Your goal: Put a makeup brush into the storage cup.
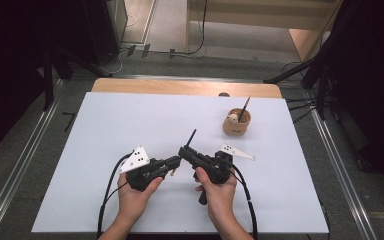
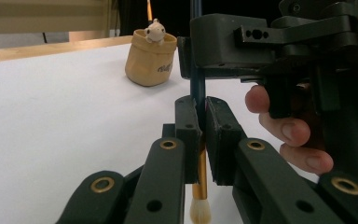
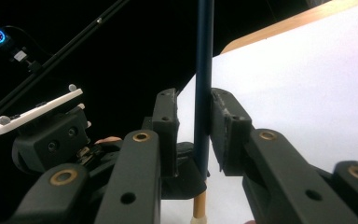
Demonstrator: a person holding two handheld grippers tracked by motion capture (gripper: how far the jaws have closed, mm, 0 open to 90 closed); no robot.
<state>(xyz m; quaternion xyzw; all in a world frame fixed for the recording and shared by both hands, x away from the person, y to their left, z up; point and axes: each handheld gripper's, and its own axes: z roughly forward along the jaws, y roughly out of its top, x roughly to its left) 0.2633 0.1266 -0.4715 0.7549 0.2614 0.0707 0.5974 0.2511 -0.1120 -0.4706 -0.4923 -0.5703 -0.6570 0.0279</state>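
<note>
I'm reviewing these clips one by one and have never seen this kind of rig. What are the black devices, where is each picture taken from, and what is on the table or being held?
No robot here: a person holds a hand-operated two-jaw gripper in each hand. The high view looks down from above the person's side, showing the left gripper, the right gripper and the white table. The other two pictures come from cameras riding on each gripper, looking along its black jaws.

Between them they hold one thing: a paintbrush with a dark blue handle, a gold collar and pale bristles pointing down. The left gripper's jaws are closed around its lower part. The right gripper's jaws stand on either side of the handle, with a small gap on one side, so its grip is unclear.

Farther back stands a small tan pot with a little figure on its rim and another brush inside.
</note>
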